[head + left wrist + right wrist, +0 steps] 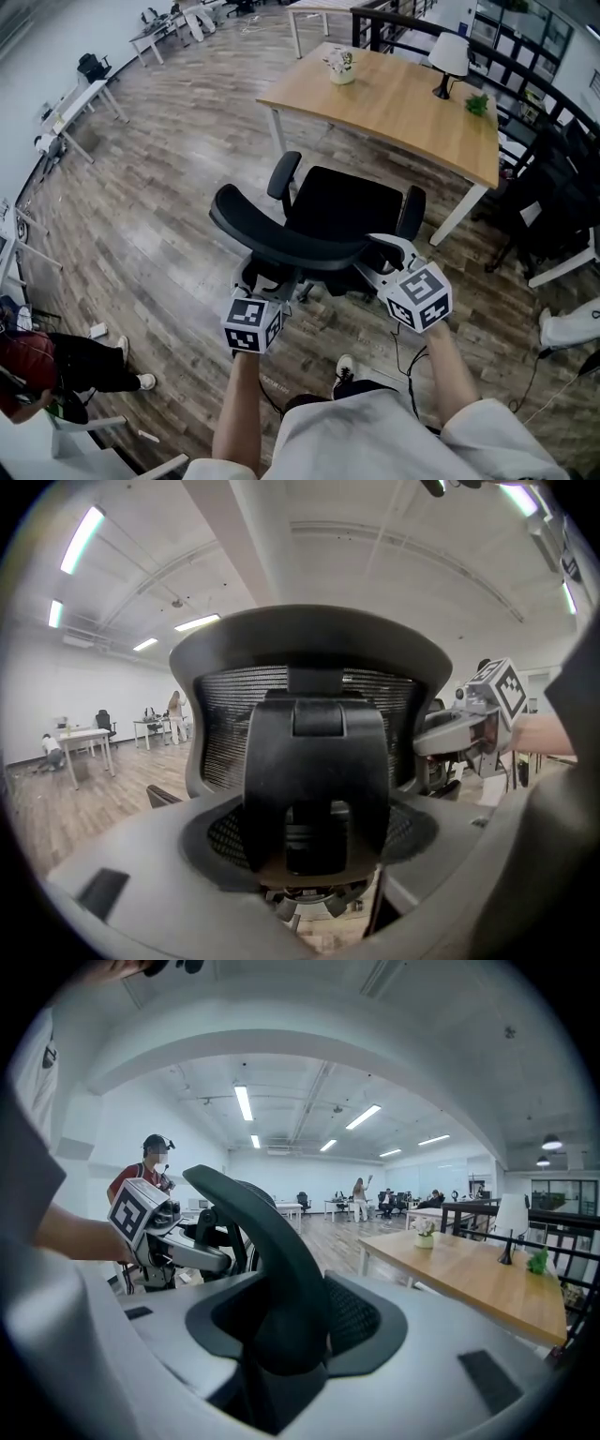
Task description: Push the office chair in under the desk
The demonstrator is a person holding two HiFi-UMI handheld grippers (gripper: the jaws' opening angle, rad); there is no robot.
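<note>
The black office chair (342, 211) stands just short of the wooden desk (394, 108), its seat facing the desk and its curved backrest (281, 234) towards me. My left gripper (272, 289) reaches in under the backrest. In the left gripper view its grey jaws (314, 878) sit on either side of the black back support (316, 780). My right gripper (386, 251) is at the backrest's right end. In the right gripper view that rim (267, 1251) runs up between its jaws (281, 1358). Each gripper appears shut on its part of the chair.
On the desk stand a white lamp (448, 56), a flower pot (341, 66) and a small green plant (478, 103). A black railing (534, 89) runs along the right. White desks (80, 103) line the left wall. A person (56, 366) crouches at the lower left.
</note>
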